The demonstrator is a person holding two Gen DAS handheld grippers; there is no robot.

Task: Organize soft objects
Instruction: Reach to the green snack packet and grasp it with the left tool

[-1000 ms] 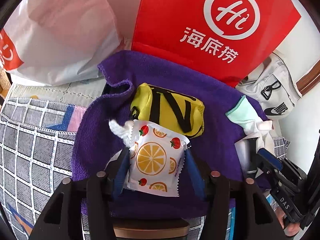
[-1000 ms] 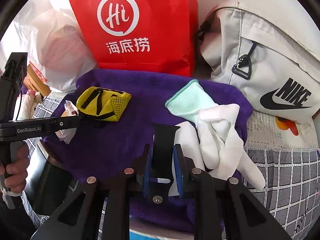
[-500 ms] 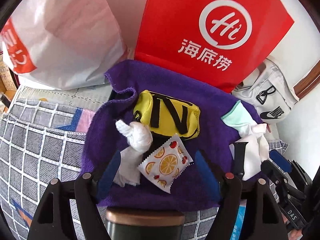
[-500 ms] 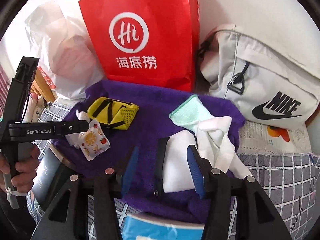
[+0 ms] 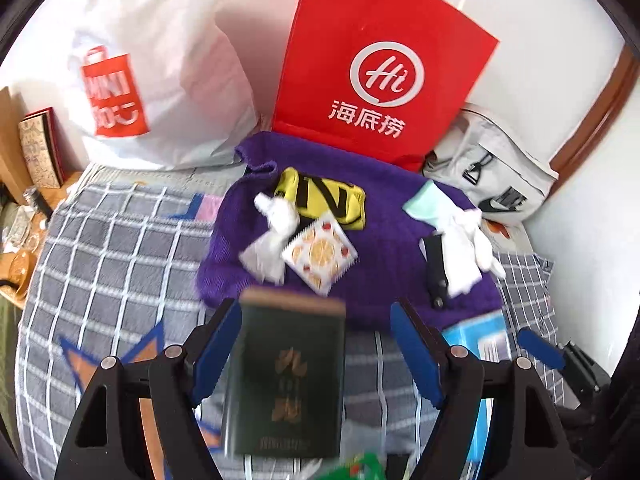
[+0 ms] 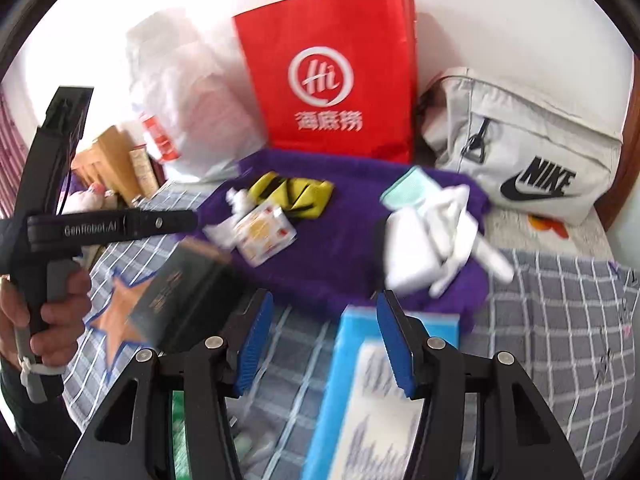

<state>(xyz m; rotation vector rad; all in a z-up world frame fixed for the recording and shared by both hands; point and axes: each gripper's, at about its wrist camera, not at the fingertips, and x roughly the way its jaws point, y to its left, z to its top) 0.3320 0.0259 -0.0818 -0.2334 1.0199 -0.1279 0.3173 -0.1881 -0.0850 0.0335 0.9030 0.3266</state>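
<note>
A purple towel [image 5: 376, 268] [image 6: 332, 252] lies on the checked bedcover. On it are a yellow pouch with black straps [image 5: 324, 200] [image 6: 296, 194], an orange-print packet [image 5: 320, 252] [image 6: 264, 236], a crumpled white tissue [image 5: 272, 236], a mint and white cloth bundle [image 5: 456, 232] [image 6: 428, 236] and a black strap [image 5: 434, 268]. My left gripper [image 5: 316, 352] is open and empty, pulled back over a dark green book [image 5: 288, 376]. My right gripper [image 6: 324, 344] is open and empty, above a blue book [image 6: 360, 400].
A red paper bag [image 5: 380, 80] [image 6: 336, 76], a white plastic bag [image 5: 152, 80] and a grey Nike bag [image 6: 532, 152] stand behind the towel against the wall. Books and a wooden shelf [image 5: 36, 148] are at the far left. The checked bedcover [image 5: 120, 260] spreads left and right.
Both grippers have let go and drawn back from the towel. The left released the orange-print packet, the right released the black strap and white cloth. Both now hover over books.
</note>
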